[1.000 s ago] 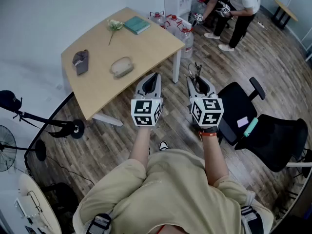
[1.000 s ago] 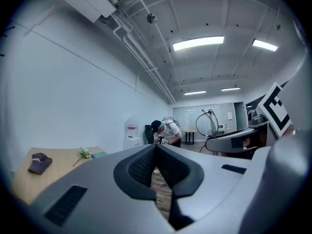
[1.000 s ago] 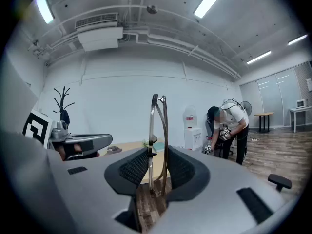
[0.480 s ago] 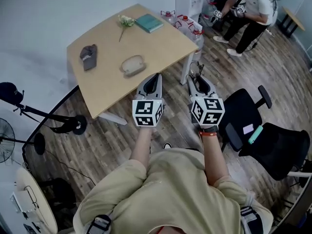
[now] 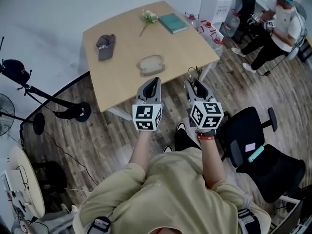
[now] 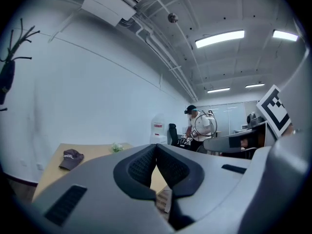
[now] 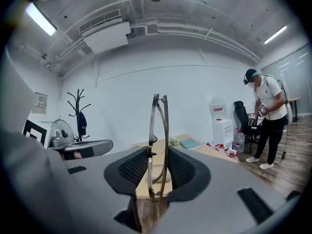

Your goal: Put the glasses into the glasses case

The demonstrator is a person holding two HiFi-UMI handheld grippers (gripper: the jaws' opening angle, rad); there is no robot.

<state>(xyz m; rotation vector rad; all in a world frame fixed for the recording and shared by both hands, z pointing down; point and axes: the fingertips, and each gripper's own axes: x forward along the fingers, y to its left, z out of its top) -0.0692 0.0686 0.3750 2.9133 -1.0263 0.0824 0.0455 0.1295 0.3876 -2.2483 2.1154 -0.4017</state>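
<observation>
Glasses (image 7: 159, 140), thin dark frame, apparently folded, upright in right gripper (image 7: 158, 168) jaws

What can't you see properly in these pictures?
- Glasses case: too small in the head view to tell open from closed; in the right gripper view, mostly behind the glasses.
- Glasses' lenses: edge-on in the right gripper view.
- Book cover print: too small, head view.
- Cap lettering: too small, head view and left gripper view.
</observation>
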